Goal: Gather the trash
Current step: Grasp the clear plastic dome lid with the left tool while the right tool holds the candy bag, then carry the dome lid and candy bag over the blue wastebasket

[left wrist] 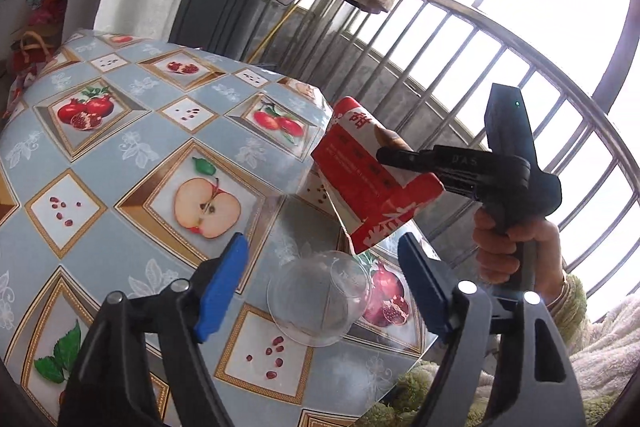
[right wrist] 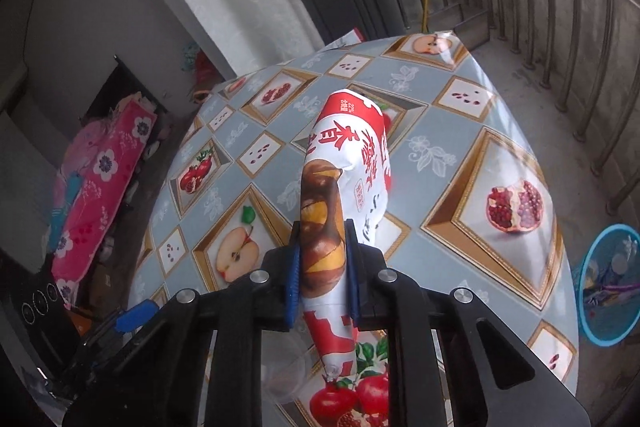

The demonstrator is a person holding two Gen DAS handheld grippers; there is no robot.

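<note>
A: Over the fruit-patterned counter [left wrist: 120, 163], from the left wrist, what do the left tongs [left wrist: 322, 285] show?

B: Spread wide, blue pads apart, nothing between them. A clear plastic cup [left wrist: 318, 301] lies on its side on the counter below the gap, untouched.

A: And the trash?

B: A red and white snack bag [left wrist: 372, 175] hangs in the air past the counter's edge, pinched by the right tongs [left wrist: 390, 157], which a hand [left wrist: 514, 241] holds by the handle. A metal railing [left wrist: 500, 59] stands behind.

A: From the right wrist?

B: Both blue pads of the right tongs [right wrist: 322, 267] press on the bag's [right wrist: 344, 163] crumpled middle, where a brown chestnut picture is. The bag stands up and away from the tongs, above the counter [right wrist: 460, 163]. A blue basket [right wrist: 612, 283] holding scraps sits on the floor at the right, beside the counter.
</note>
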